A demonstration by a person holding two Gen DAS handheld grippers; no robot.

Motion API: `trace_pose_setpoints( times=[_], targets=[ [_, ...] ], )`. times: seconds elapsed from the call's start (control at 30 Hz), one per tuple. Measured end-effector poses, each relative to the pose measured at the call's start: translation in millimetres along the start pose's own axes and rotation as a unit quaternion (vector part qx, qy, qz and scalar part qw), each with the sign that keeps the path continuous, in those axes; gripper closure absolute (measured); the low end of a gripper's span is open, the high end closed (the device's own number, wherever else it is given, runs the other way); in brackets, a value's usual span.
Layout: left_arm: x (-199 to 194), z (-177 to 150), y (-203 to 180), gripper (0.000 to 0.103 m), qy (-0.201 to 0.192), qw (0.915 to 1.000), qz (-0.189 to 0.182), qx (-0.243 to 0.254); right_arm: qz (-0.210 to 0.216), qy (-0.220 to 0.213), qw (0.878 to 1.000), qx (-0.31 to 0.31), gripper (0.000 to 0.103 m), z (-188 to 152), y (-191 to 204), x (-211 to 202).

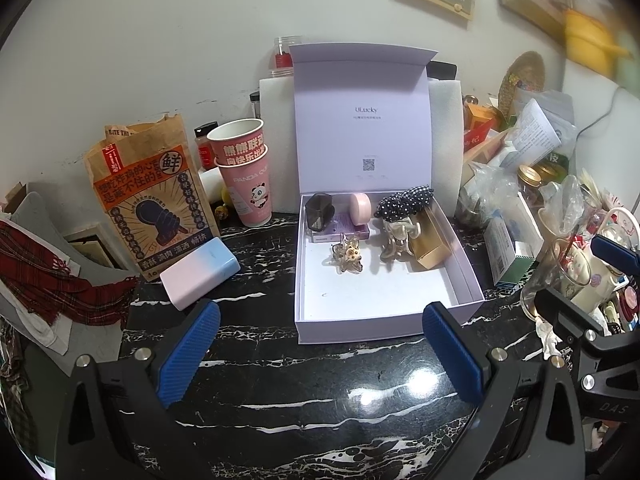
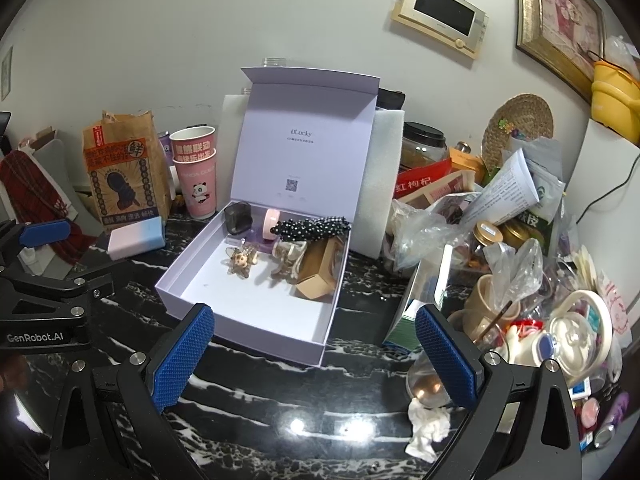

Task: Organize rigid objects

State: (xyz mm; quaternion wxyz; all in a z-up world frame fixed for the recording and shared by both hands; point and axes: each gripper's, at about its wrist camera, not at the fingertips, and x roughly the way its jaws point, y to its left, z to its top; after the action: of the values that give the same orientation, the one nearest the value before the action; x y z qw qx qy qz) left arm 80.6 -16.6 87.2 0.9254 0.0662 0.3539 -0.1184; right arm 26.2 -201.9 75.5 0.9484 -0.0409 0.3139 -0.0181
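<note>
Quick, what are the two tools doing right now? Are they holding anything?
Left tool: open, holding nothing, above the black marble table.
Right tool: open, holding nothing, in front of the open box.

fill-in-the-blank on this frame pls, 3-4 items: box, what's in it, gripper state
1. The lid of the lavender box stands ____.
2. The gold carton lies ____ the box.
3. The pink-and-blue case sits on the counter beside the ____ bag.
4. Both the left hand-held gripper and the right hand-held gripper are ____ and hold nothing.

Missing words: open; inside; paper; open
</note>
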Motion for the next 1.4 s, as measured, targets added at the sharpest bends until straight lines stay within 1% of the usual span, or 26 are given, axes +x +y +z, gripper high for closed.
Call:
trace_pose_setpoints(
  times=[0.7, 0.97, 1.17, 1.4],
  targets=[
    [3.3, -4.0, -8.2, 0.0, 0.012, 0.9998, -0.01, 0.014, -0.008, 0.005, 1.0, 0.0, 0.001, -3.5, -0.9, 1.3],
    [3.7, -3.9, -5.8, 0.0, 0.014, 0.9998, -0.01, 0.008, -0.009, 0.006, 1.0, -0.001, 0.001, -4.3, -0.6, 1.4],
    [4.4, -4.4, -5.4, 0.0, 0.018, 0.9997, -0.018, 0.007, -0.009, 0.007, 1.0, -0.001, 0.001, -5.9, -1.0, 2.4],
    [6.2, -6.5, -6.8, 0.0, 0.016, 0.9998, 0.003, 0.012, -0.013, 0.01, 1.0, -0.002, 0.001, -7.2, -1.5, 3.5]
  ],
)
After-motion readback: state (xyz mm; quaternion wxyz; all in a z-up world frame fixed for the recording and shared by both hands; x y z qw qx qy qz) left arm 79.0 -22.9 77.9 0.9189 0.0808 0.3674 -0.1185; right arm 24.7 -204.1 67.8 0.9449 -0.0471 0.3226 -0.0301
